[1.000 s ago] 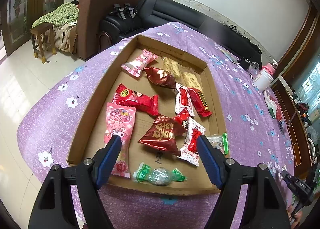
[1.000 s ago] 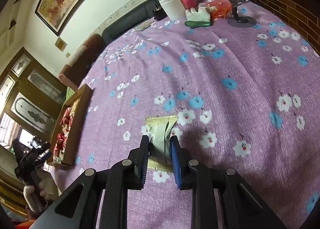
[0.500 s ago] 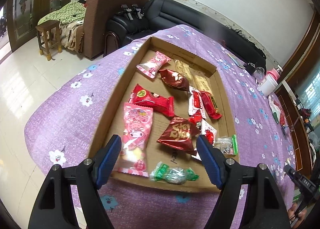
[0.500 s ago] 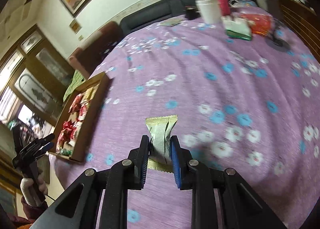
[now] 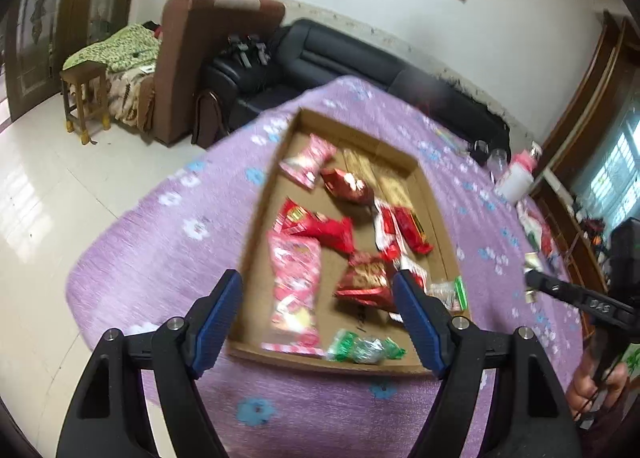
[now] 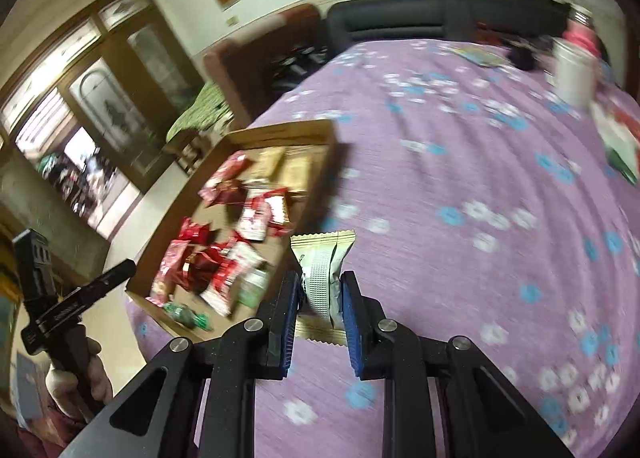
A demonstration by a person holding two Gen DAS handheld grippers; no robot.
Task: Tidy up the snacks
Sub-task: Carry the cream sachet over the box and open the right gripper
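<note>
I'm looking down on the table (image 6: 460, 185), draped in a purple cloth with white and blue flowers, and it fills most of both views. On it sits the shallow cardboard tray (image 5: 436, 213), open-topped, lying towards the left side of the table from my right camera. Inside the tray I've got a scatter of snack packets: a long pink packet (image 5: 294, 278) along the near left, a dark red pouch (image 5: 366, 282) beside it to the right, a bright red packet (image 5: 320, 227) further back, and a green-ended candy (image 5: 364, 350) right at the near wall.

My left claw (image 5: 318, 308) hangs over the near end of the tray, jaws spread wide with nothing between them.

My right claw (image 6: 320, 294) is clamped nearly closed on a gold and white wafer packet (image 6: 322, 270), which stands up between the blue pads, lifted clear of the cloth just off the tray's near right corner.

At the far right end stands a white cup (image 6: 572, 73); it's blurred.
</note>
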